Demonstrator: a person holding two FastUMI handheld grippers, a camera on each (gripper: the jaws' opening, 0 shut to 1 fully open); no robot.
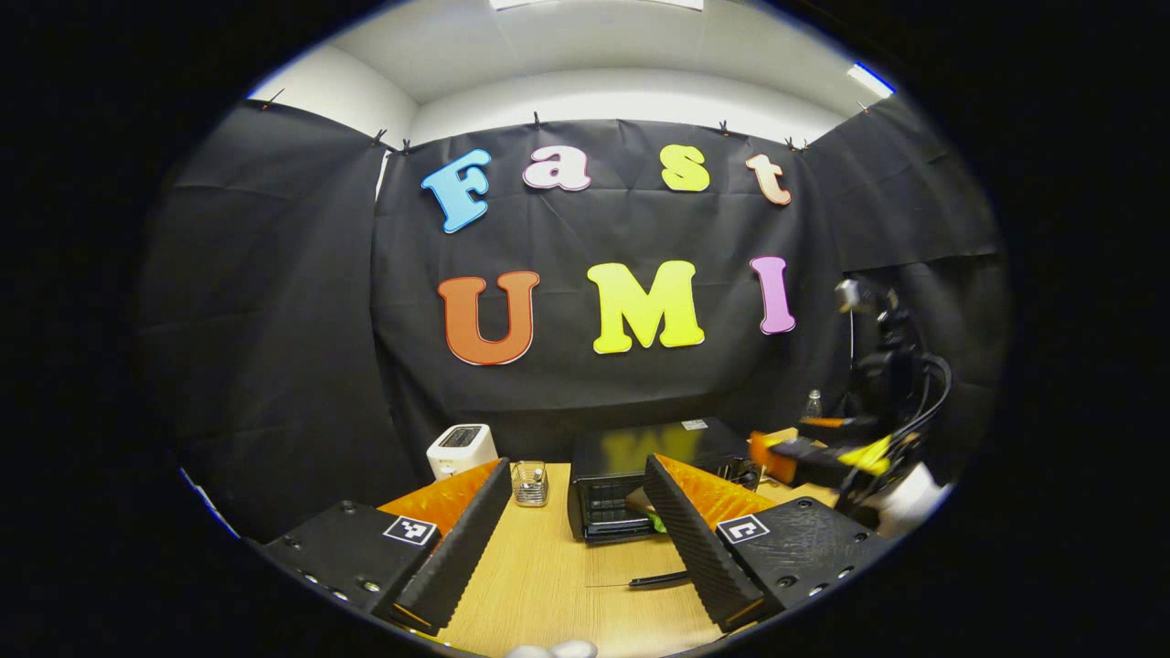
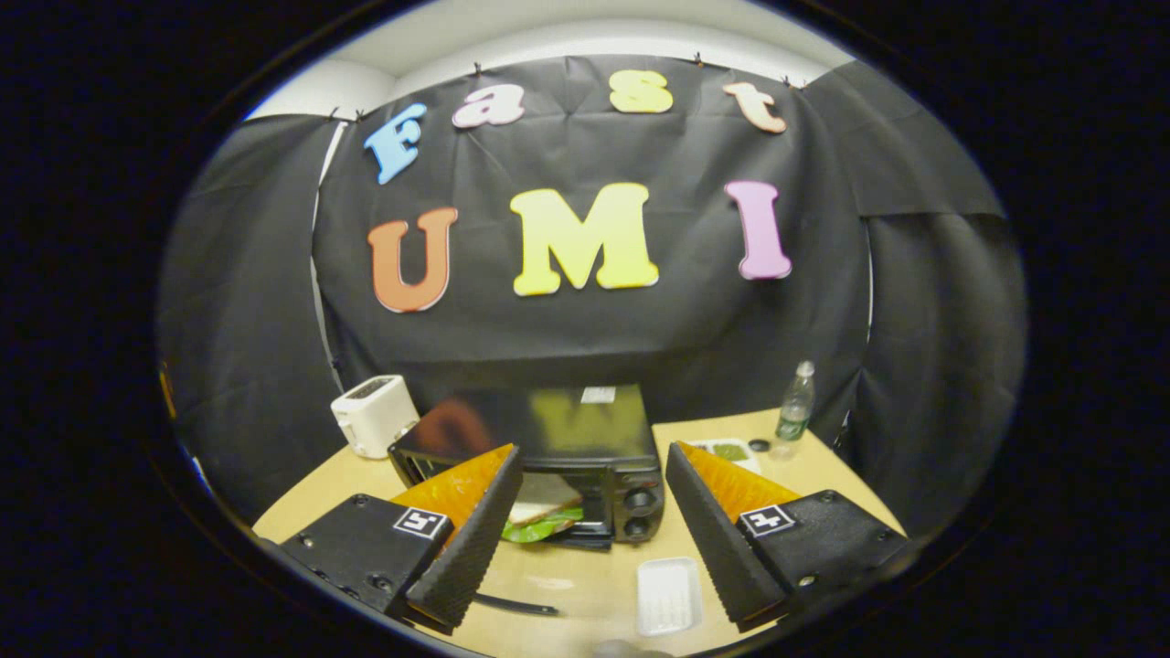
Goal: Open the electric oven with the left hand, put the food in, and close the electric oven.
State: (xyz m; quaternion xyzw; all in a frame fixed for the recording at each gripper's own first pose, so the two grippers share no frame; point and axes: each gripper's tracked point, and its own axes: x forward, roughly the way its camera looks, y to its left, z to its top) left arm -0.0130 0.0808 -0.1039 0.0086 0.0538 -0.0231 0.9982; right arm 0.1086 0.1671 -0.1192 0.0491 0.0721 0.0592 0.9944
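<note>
Inside oven (image 2: pixel 585 457), food (image 2: pixel 539 523) half hidden behind left finger.

both tongs, left (image 1: pixel 574 530) and right (image 2: pixel 594 530), agape, empty

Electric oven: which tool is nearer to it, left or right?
Right. The right tool faces the electric oven close up; the left tool hangs farther back over the table.

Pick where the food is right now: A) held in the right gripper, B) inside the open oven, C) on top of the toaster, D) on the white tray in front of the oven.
B: the food lies inside the oven, whose door is down, and the white tray is bare.
</note>
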